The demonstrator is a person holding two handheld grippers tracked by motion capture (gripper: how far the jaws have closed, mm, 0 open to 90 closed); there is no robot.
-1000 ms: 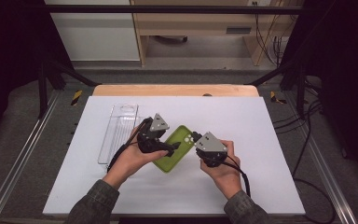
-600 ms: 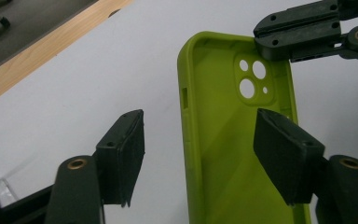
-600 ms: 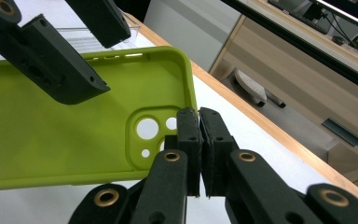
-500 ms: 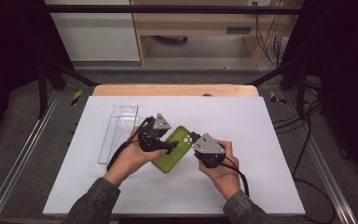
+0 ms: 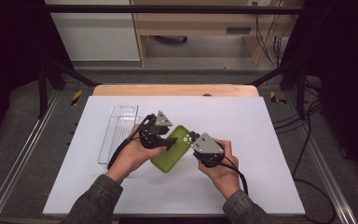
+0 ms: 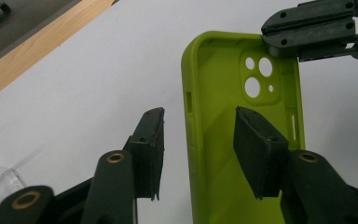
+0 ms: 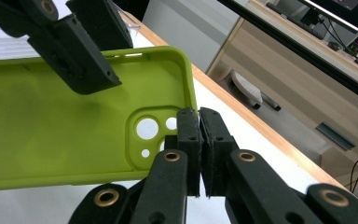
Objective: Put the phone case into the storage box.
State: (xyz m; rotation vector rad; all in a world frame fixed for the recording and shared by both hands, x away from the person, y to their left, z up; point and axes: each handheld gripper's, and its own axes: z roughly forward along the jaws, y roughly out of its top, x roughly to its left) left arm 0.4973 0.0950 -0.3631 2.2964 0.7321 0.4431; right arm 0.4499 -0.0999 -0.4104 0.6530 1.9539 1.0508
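A lime-green phone case [image 5: 171,153] is held just above the white table [image 5: 261,140], its hollow inside facing up. My right gripper [image 5: 189,139] [image 7: 199,116] is shut on the case's rim next to the camera holes [image 7: 148,128]. My left gripper [image 5: 167,141] [image 6: 199,119] straddles the case's long side wall [image 6: 189,121], one jaw outside and one inside. Its jaws have just been closing, but gaps still show between the pads and the wall. The right gripper's jaws [image 6: 307,28] show at the case's far corner in the left gripper view.
A clear plastic package tray [image 5: 121,128] lies on the table left of my hands. A wooden strip [image 5: 175,90] borders the table's far edge. Metal rails [image 5: 23,149] run along both sides, and cables [image 5: 307,140] trail at the right.
The left gripper's jaws have narrowed around the case's side wall. Both hands and the case have kept their places.
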